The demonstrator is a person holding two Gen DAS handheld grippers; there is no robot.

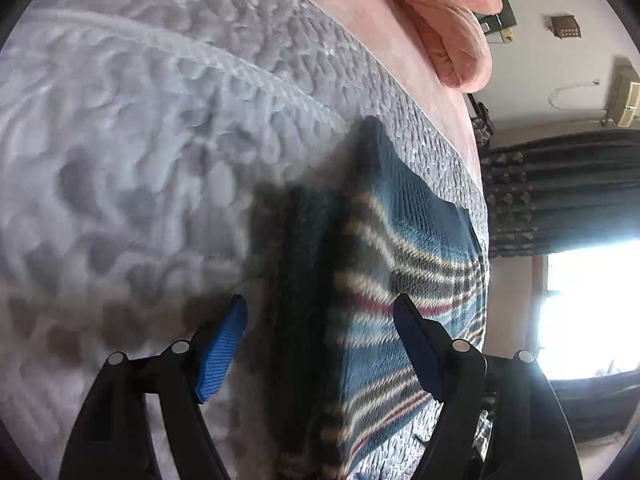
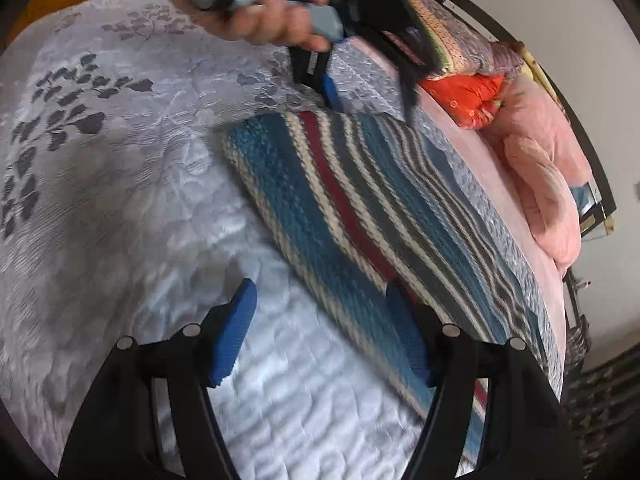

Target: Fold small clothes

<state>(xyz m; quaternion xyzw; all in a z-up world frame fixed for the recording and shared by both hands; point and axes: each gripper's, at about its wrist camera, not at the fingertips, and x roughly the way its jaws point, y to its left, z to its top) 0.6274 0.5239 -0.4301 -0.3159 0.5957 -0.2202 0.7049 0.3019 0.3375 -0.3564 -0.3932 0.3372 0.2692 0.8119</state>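
A small striped knit garment (image 2: 360,208), blue with cream, dark and red stripes, lies folded on a pale grey textured bedspread (image 2: 120,200). In the left wrist view the same garment (image 1: 400,248) lies between and beyond my fingers, one edge raised in a fold. My left gripper (image 1: 320,308) is open, nothing between its blue pads. My right gripper (image 2: 320,292) is open too, its right pad at the garment's near edge. In the right wrist view, the left gripper (image 2: 368,96) is held by a hand (image 2: 264,20) at the garment's far end.
Pink bedding (image 2: 552,200) and an orange-red cloth (image 2: 468,96) lie along the bed's far side, with a patterned pillow (image 2: 452,36) behind. A pink pillow (image 1: 452,40) shows in the left wrist view, beside a dark curtain (image 1: 560,192) and a bright window (image 1: 592,308).
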